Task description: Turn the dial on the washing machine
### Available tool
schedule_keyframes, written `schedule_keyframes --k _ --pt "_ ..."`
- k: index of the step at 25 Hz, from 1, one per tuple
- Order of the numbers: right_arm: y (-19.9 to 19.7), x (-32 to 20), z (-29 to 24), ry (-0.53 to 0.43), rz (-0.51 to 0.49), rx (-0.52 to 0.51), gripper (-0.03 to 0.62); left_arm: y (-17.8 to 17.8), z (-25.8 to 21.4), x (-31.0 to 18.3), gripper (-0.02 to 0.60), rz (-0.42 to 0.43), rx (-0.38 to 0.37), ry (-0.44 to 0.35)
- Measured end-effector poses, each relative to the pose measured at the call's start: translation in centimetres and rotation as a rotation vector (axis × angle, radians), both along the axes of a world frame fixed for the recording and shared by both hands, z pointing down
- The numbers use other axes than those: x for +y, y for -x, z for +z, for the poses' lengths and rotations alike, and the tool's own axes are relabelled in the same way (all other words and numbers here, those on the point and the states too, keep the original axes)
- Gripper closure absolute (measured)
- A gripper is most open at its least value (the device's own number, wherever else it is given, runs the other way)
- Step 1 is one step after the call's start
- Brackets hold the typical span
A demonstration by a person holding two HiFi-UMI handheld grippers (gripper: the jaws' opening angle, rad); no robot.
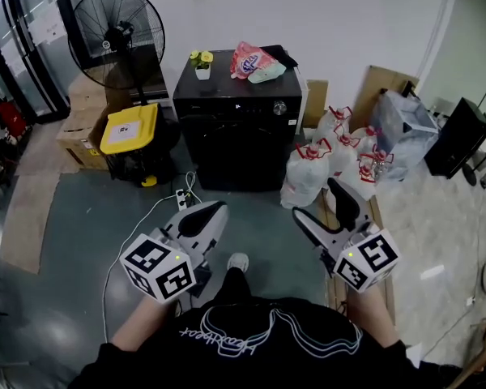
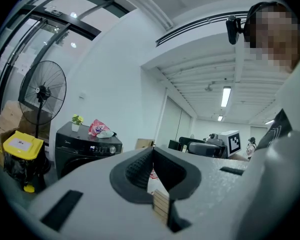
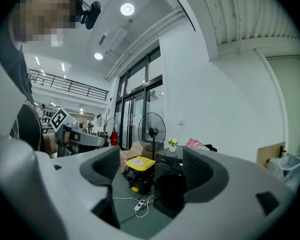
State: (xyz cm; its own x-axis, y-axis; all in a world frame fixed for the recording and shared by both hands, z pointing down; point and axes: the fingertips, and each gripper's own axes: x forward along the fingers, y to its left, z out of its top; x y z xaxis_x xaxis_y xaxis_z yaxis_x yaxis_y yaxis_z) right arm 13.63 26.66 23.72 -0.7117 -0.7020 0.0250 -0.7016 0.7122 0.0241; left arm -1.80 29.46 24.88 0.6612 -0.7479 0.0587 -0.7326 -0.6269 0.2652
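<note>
Grey-green flooring stretches between the person and the black washing machine [image 1: 235, 128], which stands against the white back wall with its front facing the person. Its round silver dial [image 1: 280, 108] sits on the control strip near the machine's upper right corner, and nothing touches it. A small potted plant [image 1: 202, 63] and a pink bag [image 1: 251, 59] rest on top of the machine; a standing fan [image 1: 117, 27] and a yellow-lidded bin [image 1: 130, 130] are to its left, and white tied sacks [image 1: 332, 156] crowd the floor to its right. A white power strip [image 1: 181, 198] lies on the floor just in front of the machine. Both tools are held low, close to the person's body and well apart from the machine. The left gripper [image 1: 211, 215] has its jaws pressed together with nothing between them. The right gripper [image 1: 314, 198] stands wide apart and empty, and its own view frames the machine's front between the jaws from a distance. By the look of it, the task is only at its approach: no contact with the dial has been made. Reaching the control strip, closing on the dial and rotating it all remain to be done, most likely with the spread right gripper.
</note>
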Motion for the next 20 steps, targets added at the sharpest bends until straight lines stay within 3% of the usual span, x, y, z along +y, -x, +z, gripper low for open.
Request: schedule_keyframes --k 9,20 --pt "2.7 -10.3 1.7 0.040 0.056 0.035 0.201 3.3 1.8 -11.3 0.577 0.004 -0.004 0.023" --pt "4.7 -25.6 5.7 0.099 0.181 0.055 0.201 6.9 6.3 -27.7 0.577 0.013 -0.011 0.127"
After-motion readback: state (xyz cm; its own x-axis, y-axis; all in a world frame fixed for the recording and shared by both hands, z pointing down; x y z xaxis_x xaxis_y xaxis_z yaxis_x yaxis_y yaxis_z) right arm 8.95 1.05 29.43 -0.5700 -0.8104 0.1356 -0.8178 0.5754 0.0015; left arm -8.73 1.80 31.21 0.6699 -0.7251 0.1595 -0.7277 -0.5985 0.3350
